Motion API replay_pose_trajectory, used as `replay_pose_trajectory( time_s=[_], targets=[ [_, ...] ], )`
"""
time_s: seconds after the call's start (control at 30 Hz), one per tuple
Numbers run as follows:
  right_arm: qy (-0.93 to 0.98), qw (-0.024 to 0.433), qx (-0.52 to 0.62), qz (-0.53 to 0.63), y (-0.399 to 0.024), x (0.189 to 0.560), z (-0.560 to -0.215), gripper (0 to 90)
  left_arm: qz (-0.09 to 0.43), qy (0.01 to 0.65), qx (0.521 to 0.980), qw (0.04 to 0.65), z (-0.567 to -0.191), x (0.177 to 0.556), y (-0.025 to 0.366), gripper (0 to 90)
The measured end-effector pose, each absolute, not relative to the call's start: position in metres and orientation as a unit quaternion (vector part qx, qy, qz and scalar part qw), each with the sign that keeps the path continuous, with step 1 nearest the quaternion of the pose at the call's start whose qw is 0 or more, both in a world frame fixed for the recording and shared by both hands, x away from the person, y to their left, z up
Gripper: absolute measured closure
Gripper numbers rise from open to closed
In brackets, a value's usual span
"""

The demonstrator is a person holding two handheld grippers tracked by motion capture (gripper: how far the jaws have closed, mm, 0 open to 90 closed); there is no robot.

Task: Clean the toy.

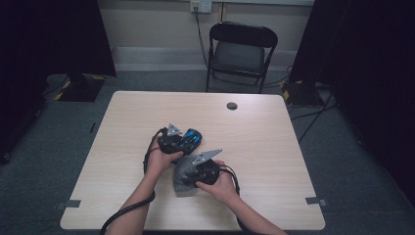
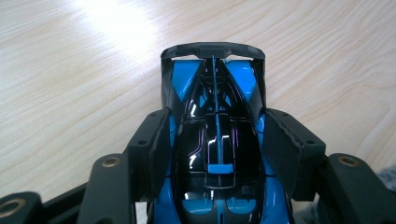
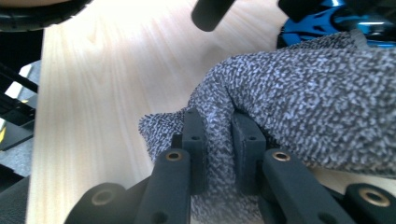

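- At the near edge of the table (image 1: 122,205), I see both forearms come in from the bottom of the high view, a black cable trailing off each gripper.
- My right gripper (image 1: 203,169) sits nearest, low over the wood. In the right gripper view its two black pads pinch a fold of the grey cloth (image 3: 299,84) tight between them, with fabric bunched on both sides of the jaws.
- The grey cloth lies crumpled on the table just under and left of that gripper in the high view, and its far edge reaches up to the blue and black toy car (image 3: 322,21).
- Just beyond, my left gripper (image 1: 177,142) holds the blue and black toy car (image 2: 215,140). In the left gripper view the pads press against the car's two flanks around its middle, and the rear wing points away from the camera over the wood.
- The car sits near the centre of the table, its far end sticking out past the left gripper.
- Farther off, a dark round grommet (image 1: 232,105) sits in the tabletop near the far edge.
- Beyond the table stands a black folding chair (image 1: 241,51) against the wall.
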State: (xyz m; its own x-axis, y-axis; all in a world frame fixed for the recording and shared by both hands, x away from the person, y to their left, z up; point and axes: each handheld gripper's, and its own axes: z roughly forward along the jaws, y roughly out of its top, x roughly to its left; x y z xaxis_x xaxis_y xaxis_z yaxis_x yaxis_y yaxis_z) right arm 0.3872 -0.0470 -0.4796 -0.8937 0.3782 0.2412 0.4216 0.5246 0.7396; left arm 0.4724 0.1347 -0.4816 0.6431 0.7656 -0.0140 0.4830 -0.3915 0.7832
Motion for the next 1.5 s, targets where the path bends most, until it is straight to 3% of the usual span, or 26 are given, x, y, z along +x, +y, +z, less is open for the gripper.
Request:
replay_pose_trajectory(
  time_s=[0.6, 1.5],
  targets=[
    [-0.880, 0.048, -0.179, -0.437, -0.054, 0.370, -0.473, 77.7, 0.179, 0.382, 0.815, 0.396, -0.482, 0.472, 0.135, 42.5],
    [-0.854, -0.016, -0.260, -0.450, -0.141, 0.403, -0.440, 77.6, 0.180, 0.382, 0.815, 0.396, -0.482, 0.470, 0.136, 42.5]
  ],
)
